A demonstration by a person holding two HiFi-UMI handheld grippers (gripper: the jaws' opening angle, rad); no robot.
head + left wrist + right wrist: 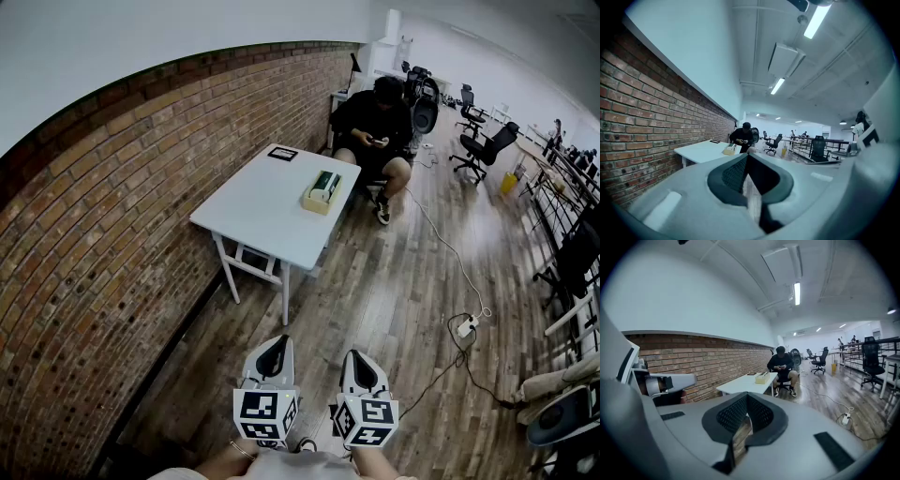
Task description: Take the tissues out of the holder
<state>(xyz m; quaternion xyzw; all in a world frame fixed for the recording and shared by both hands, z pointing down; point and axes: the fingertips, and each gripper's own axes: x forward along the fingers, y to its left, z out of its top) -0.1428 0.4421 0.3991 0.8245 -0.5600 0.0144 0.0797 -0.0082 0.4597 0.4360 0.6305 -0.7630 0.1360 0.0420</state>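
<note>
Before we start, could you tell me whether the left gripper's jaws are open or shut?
Shut: the left gripper has its jaws touching at the tips, nothing between.

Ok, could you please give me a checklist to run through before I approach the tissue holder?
1. Tissue holder on the white table: ok.
2. Holder within reach: not ok, the table stands well ahead.
3. Left gripper free: ok, jaws together on nothing.
4. Right gripper free: ok, jaws together on nothing.
5. Way to the table: ok, cable and power strip lie off to the right.
6. Tissue poking out to grab: cannot tell, too small.
</note>
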